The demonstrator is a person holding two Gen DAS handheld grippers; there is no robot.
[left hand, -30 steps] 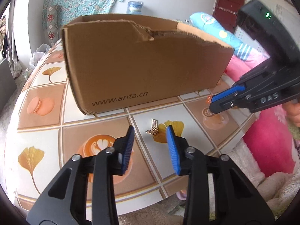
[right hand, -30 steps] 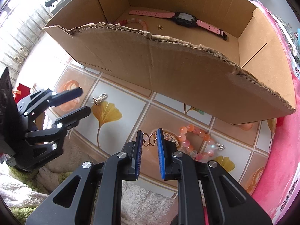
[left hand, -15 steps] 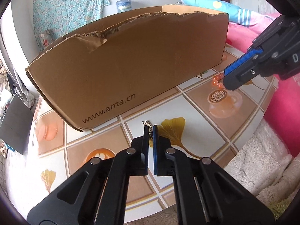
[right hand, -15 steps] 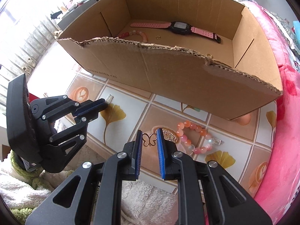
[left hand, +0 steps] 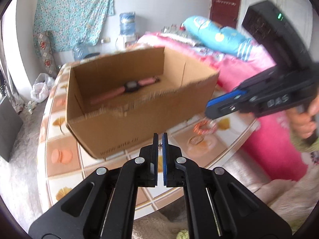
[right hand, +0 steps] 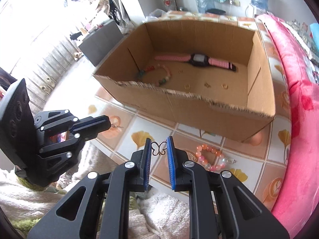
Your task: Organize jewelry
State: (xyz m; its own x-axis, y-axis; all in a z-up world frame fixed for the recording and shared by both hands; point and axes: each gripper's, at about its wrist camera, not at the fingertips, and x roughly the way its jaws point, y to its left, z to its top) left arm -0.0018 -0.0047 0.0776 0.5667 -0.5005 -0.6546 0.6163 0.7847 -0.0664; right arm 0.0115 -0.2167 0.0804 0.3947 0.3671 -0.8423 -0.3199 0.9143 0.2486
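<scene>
Both tools loaded and raised above the tiled table (right hand: pixel 151 127), short of the open brown cardboard box (right hand: pixel 261 59). Right tool (right hand: pixel 159 149) clamped on a small gold wire butterfly charm (right hand: pixel 159 149), the charm spanning the narrow gap between the blue pads, wings flat toward the camera. Left tool (left hand: pixel 160 137) pressed almost fully together on a tiny gold earring (left hand: pixel 159 145), seen from the right wrist view as a small glint dangling at the tips (right hand: pixel 113 125). The relation that matters: box opening lying forward of and below both tools, its ragged near wall (right hand: pixel 179 94) between tools and floor of the box, long axis running across the view from left to right. Inside already: a pink-strapped black digital watch (right hand: pixel 196 59) along the far wall, a pastel bead bracelet (right hand: pixel 159 75) at the left end, a few small gold rings (right hand: pixel 187 87) near the front. Free cardboard floor toward the right end and middle. Right tool roughly centred on the near wall, left tool off the box's left corner, so probably a forward carry over the torn rim for each, then release. Left outside on the table, just right of the right tool: an orange-pink bead bracelet (right hand: pixel 209 156) with a small silver charm (right hand: pixel 231 161) beside it.
</scene>
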